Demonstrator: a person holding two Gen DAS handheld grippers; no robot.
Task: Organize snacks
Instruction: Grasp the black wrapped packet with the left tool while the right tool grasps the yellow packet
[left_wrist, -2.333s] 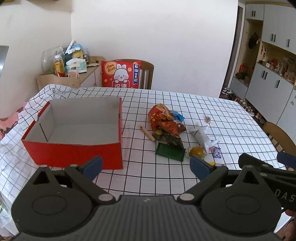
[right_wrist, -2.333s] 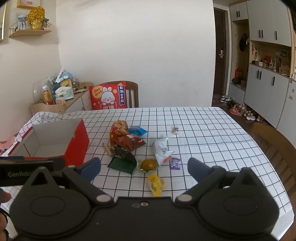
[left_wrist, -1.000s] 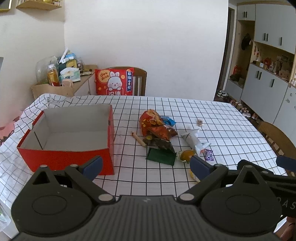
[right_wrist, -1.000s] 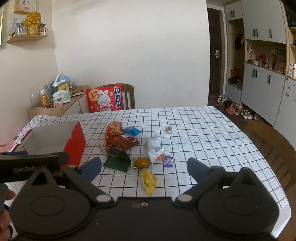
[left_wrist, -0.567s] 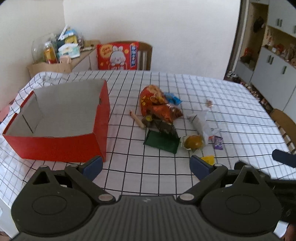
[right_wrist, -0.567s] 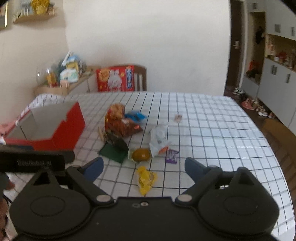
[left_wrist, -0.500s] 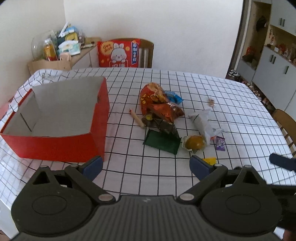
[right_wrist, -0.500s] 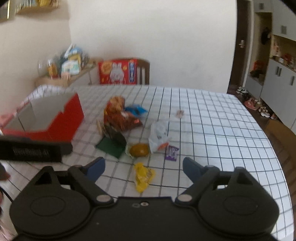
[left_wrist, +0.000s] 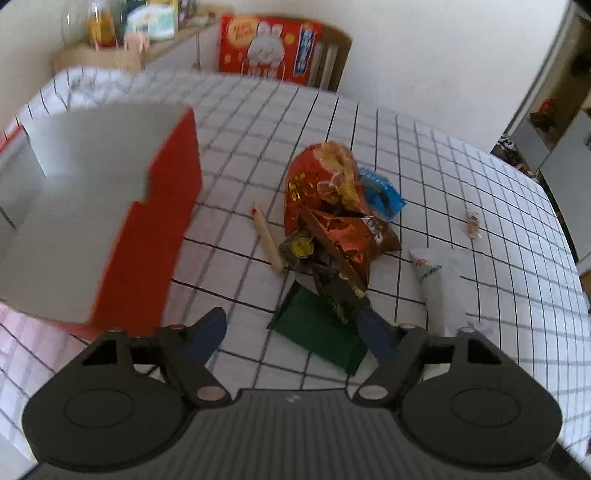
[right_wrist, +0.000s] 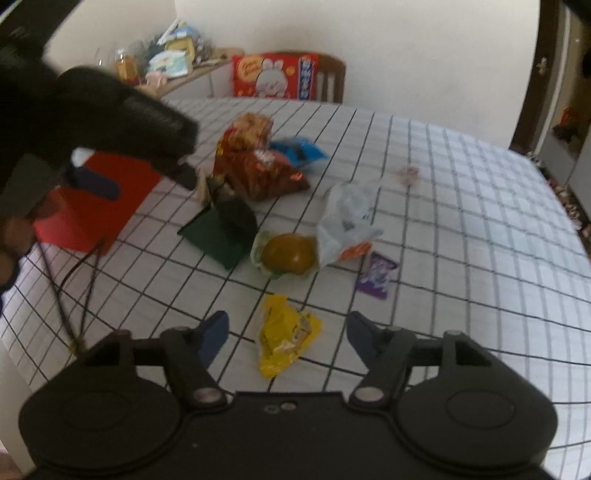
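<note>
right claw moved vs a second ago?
Yes. The right claw has come down and forward toward the table: the yellow packet, earlier well ahead, now lies between its closing jaws, untouched.

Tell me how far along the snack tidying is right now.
Nothing looks done: what shows of the red box holds no snacks. In hand: the left gripper is closing above the dark green packet, the right gripper closing around the yellow packet, neither gripped. Left: every snack on the checked tablecloth.
</note>
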